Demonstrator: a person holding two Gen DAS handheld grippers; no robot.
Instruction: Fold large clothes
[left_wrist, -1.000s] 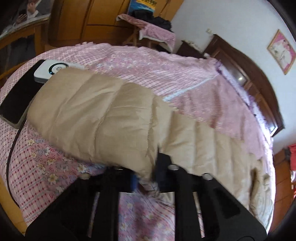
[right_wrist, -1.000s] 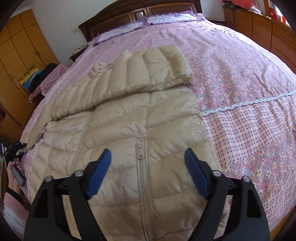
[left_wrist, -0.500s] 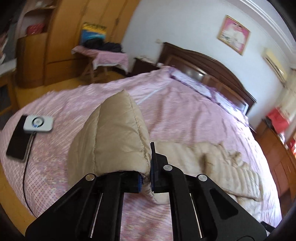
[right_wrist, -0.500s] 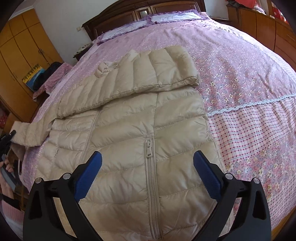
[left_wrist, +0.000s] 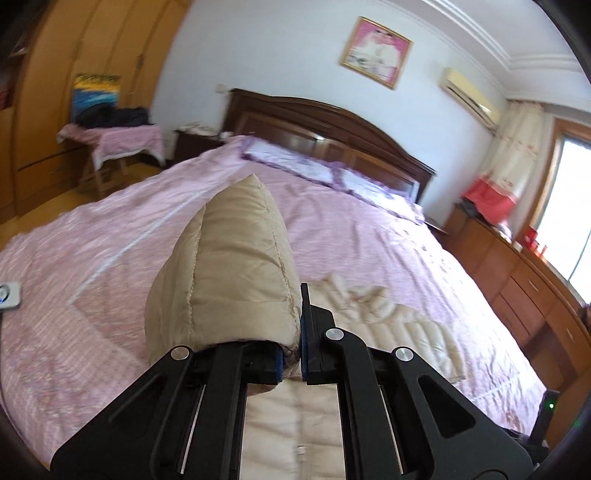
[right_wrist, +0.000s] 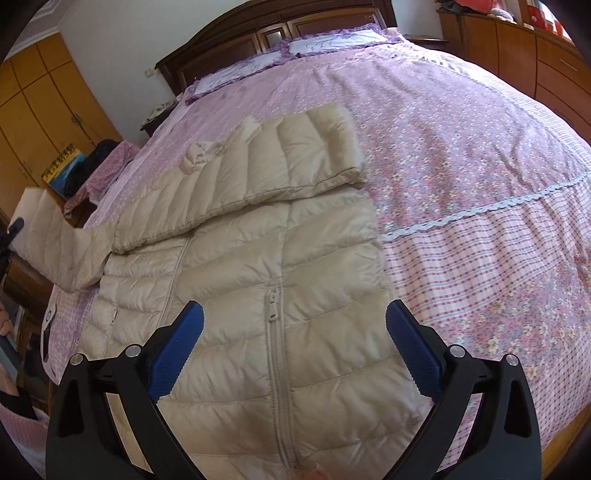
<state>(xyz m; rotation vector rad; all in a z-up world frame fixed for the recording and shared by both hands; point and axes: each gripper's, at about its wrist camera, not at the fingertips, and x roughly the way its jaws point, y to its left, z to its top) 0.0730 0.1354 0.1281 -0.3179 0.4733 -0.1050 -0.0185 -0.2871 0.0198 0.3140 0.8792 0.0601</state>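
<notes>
The left hand-held gripper (left_wrist: 290, 354) points slightly downward over the bed (left_wrist: 110, 266), its jaws clenched on the cuff end of the jacket's sleeve (left_wrist: 229, 273), which stands up in front of the camera as a puffy, rounded cone. The right hand-held gripper (right_wrist: 293, 347) tilts steeply down over the lower front of the jacket (right_wrist: 236, 280), jaws spread wide and released, with nothing between the blue pads (right_wrist: 177, 350).

The jacket is beige, glossy quilted down with horizontal stitched channels and a closed zipper (right_wrist: 275, 354) running up the middle. It lies flat on the bed, chest up, collar toward the wooden headboard (right_wrist: 280, 33). The far sleeve is folded across the chest; the near sleeve rises off the jacket's left edge toward the left hand-held gripper. The bedspread is pink cotton, floral above a white lace strip (right_wrist: 491, 210) and checked below it.

Compared with a second ago, the left hand-held gripper has lifted the sleeve off the bed, and its view now looks toward the headboard rather than down on the sleeve. The right hand-held gripper's jaws stand wider than before, and it has barely moved above the jacket.
</notes>
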